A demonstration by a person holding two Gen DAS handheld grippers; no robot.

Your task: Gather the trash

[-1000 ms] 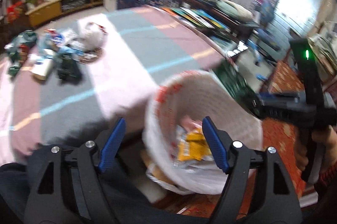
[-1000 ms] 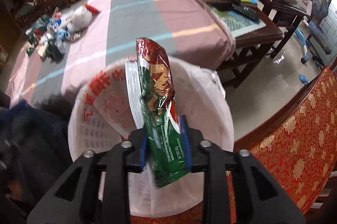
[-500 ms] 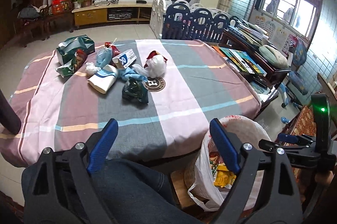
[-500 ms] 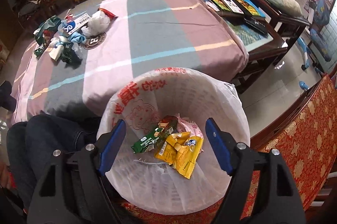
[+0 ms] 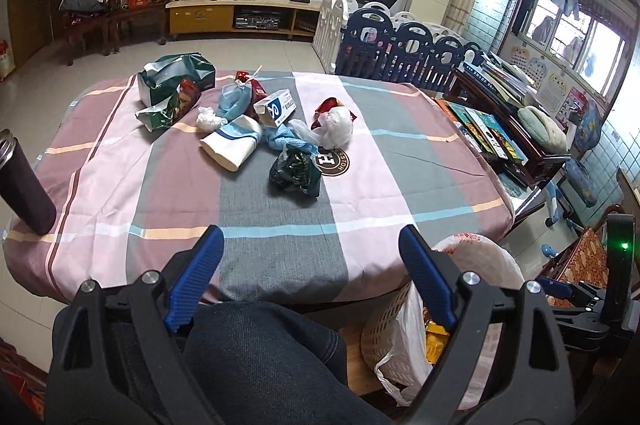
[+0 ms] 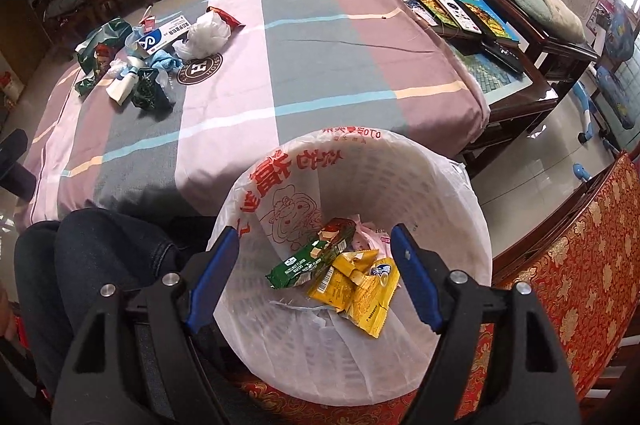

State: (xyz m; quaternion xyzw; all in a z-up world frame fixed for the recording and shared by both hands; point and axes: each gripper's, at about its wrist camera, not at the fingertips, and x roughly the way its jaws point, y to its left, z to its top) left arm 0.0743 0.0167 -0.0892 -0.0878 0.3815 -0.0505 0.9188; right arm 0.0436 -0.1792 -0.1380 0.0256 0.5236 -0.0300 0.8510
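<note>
A white lined trash basket (image 6: pixel 452 193) stands beside the table; it shows low right in the left wrist view (image 5: pixel 496 265). Inside lie a green wafer wrapper (image 6: pixel 310 261) and yellow wrappers (image 6: pixel 360 291). My right gripper (image 6: pixel 316 281) is open and empty, right above the basket. My left gripper (image 5: pixel 310 277) is open and empty over the table's near edge, above a denim knee. A heap of trash lies on the table's far left: a dark green bag (image 5: pixel 294 173), a white plastic bag (image 5: pixel 336 127), a blue-white box (image 5: pixel 276 107), a white cup (image 5: pixel 232 145), green packets (image 5: pixel 172 93).
A striped cloth covers the table (image 5: pixel 380 193). A dark flask (image 5: pixel 22 185) stands at its left edge. A low side table with books and a cushion (image 6: pixel 480 13) is to the right. A red patterned chair (image 6: pixel 580 265) sits beside the basket.
My right gripper opened and dropped the green wafer wrapper into the basket. My left gripper swung from over the basket to face the table.
</note>
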